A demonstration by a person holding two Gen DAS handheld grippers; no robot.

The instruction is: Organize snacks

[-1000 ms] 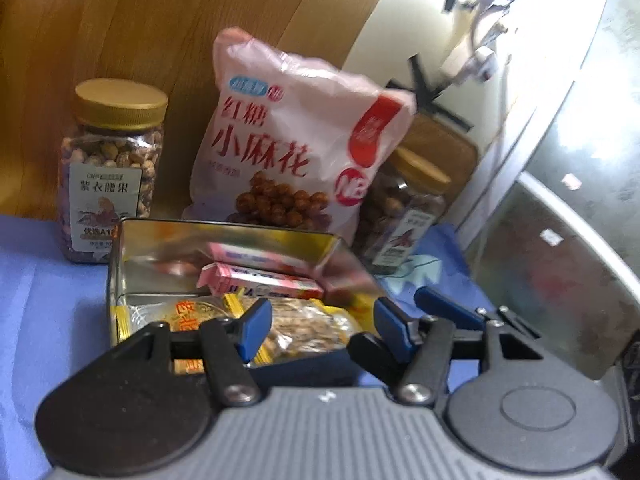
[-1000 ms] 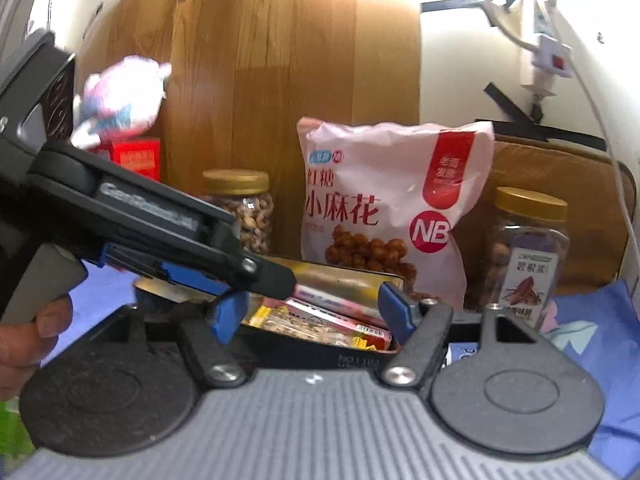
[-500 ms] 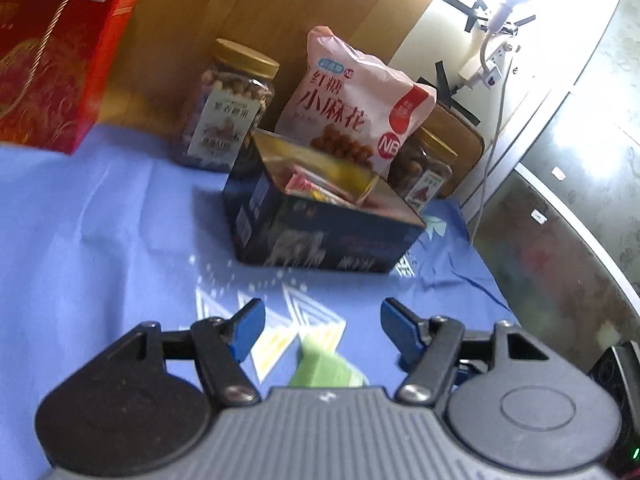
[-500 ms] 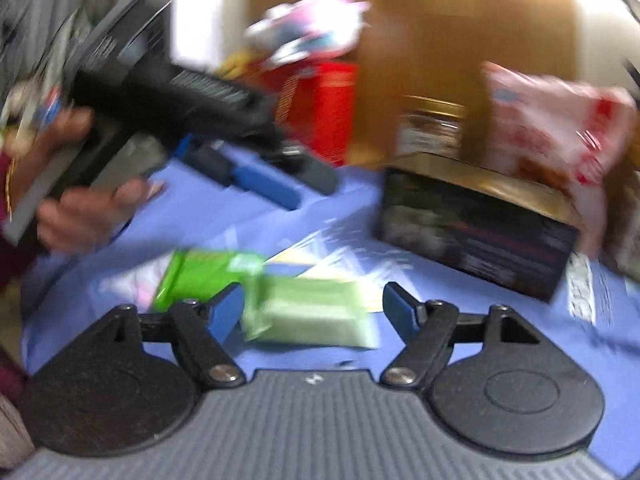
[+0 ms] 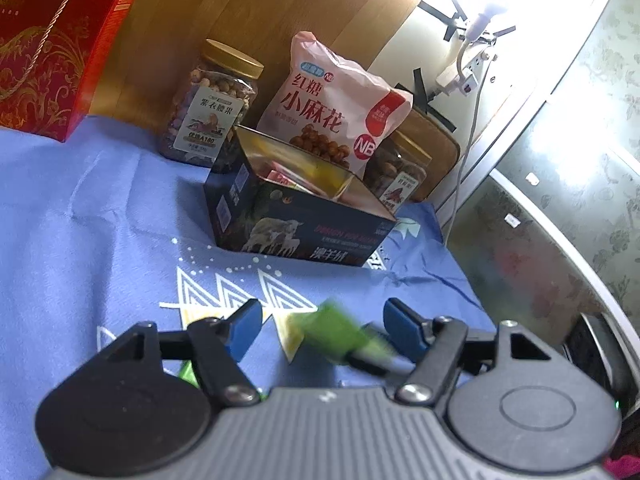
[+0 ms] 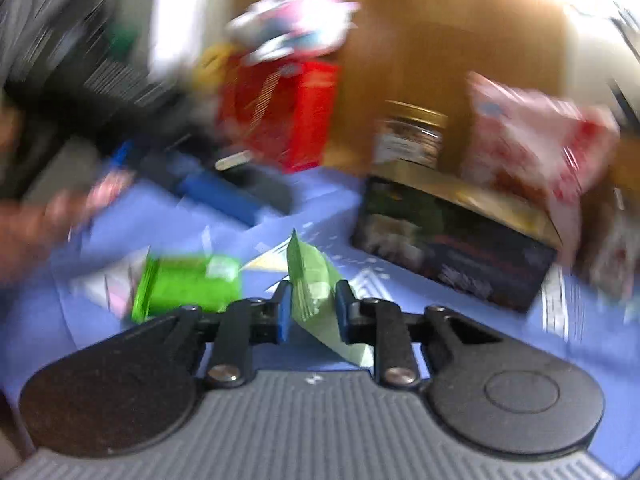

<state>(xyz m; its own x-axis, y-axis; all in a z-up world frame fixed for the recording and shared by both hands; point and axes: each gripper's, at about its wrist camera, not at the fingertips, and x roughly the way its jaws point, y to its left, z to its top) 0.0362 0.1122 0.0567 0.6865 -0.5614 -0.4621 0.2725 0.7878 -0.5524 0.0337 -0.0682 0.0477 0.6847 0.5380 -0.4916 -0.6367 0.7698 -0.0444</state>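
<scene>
Right hand-held gripper (image 6: 310, 308) closing on pale green packet (image 6: 312, 284) — tilted, blurred

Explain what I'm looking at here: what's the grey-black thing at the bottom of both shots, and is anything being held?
Those are handheld tongs, one in each of a person's hands, each with a fisheye camera looking forward along its two blue-padded fingers. There is no robot arm.

The left view looks out from the left tongs, whose jaws are opening with nothing gripped between them. The right view is blurred; the right tongs are closing on a pale green packet that stands between the pads.

On the blue cloth sits an open dark tin with snacks inside. Behind it stand two nut jars, one being the gold-lidded jar, plus a pink snack bag and a red box. A brighter green packet lies on the cloth.
</scene>
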